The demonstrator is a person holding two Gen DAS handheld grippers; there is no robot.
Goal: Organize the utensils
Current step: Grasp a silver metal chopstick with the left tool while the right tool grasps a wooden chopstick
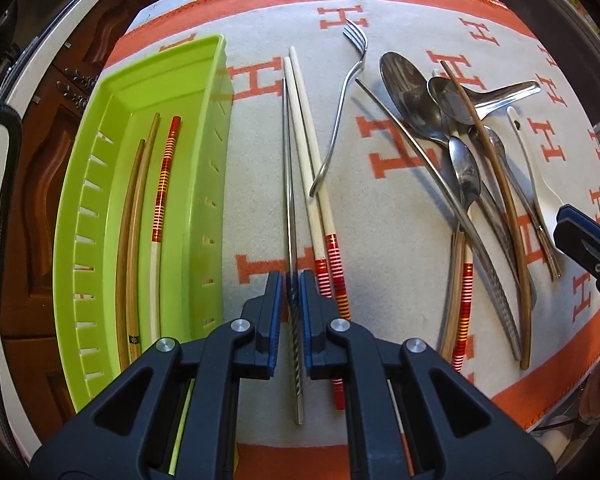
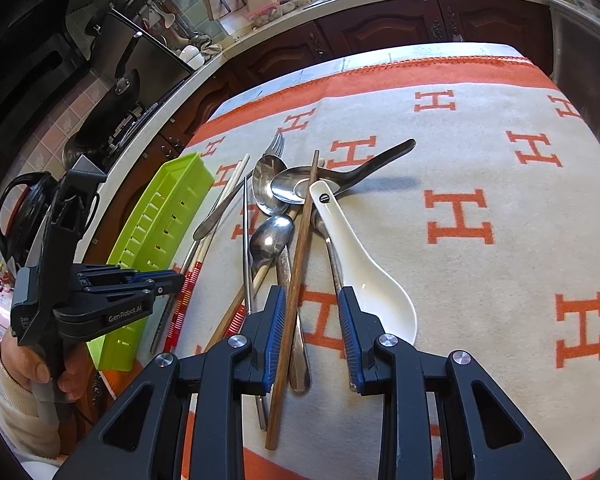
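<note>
Left wrist view: our left gripper [image 1: 290,292] fingers pinch a metal chopstick [image 1: 288,184] at frame centre. Three chopsticks already lie in the green tray [image 1: 204,80], left. Right gripper [image 2: 311,312] fingers stand spread over the remaining spoons [image 2: 270,236] and fork [image 1: 350,80].

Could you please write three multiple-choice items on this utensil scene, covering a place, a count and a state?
1. Where does the green tray lie relative to the fork, in the left wrist view?
A left of it
B right of it
C on top of it

2. How many chopsticks lie inside the tray?
A one
B three
C six

3. What is the left gripper doing?
A standing open
B shut on a metal chopstick
C holding a spoon

Answers: 1 A, tray at left edge; 2 B, two wooden, one red-banded; 3 B, jaws pinch the steel stick.
</note>
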